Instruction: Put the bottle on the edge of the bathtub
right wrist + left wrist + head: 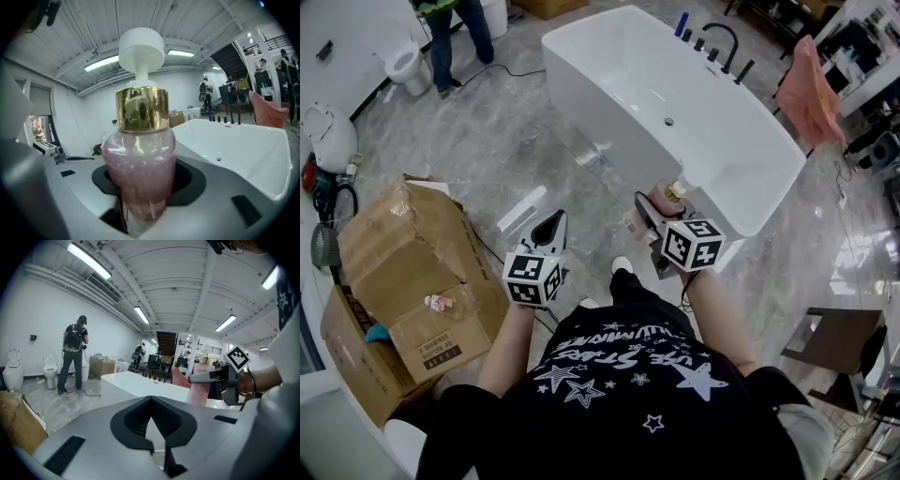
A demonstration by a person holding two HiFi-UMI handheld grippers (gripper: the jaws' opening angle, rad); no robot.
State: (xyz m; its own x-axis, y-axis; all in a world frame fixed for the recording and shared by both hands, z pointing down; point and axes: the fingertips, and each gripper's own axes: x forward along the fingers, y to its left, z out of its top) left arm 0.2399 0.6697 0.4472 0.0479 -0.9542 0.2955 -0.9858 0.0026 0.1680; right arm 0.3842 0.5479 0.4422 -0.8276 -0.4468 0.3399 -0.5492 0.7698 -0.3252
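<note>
Head view. The bathtub (712, 141) sits upper centre: a glossy white oval basin with a dark drain and black taps on its far rim. The open cardboard box (394, 244) sits at left, creased and brown, with a small bottle (439, 303) lying on a flap. The right gripper (649, 217), centre right, holds the pink bottle (667, 197) in the air by the tub's near end. Contact with the rim can't be made out. The left gripper (549, 230) is lower centre-left over grey marbled floor.

Left gripper view. The grey jaws are together, tips meeting, with nothing between the dark ribbed pads. The pink bottle (199, 394) shows centre right in the other gripper's jaws.

Right gripper view. The jaws are clamped on the bottle's (138, 164) rounded translucent body, which holds pink, speckled contents. Above it are a shiny gold collar and a white pump cap. The tub interior lies at right.
</note>
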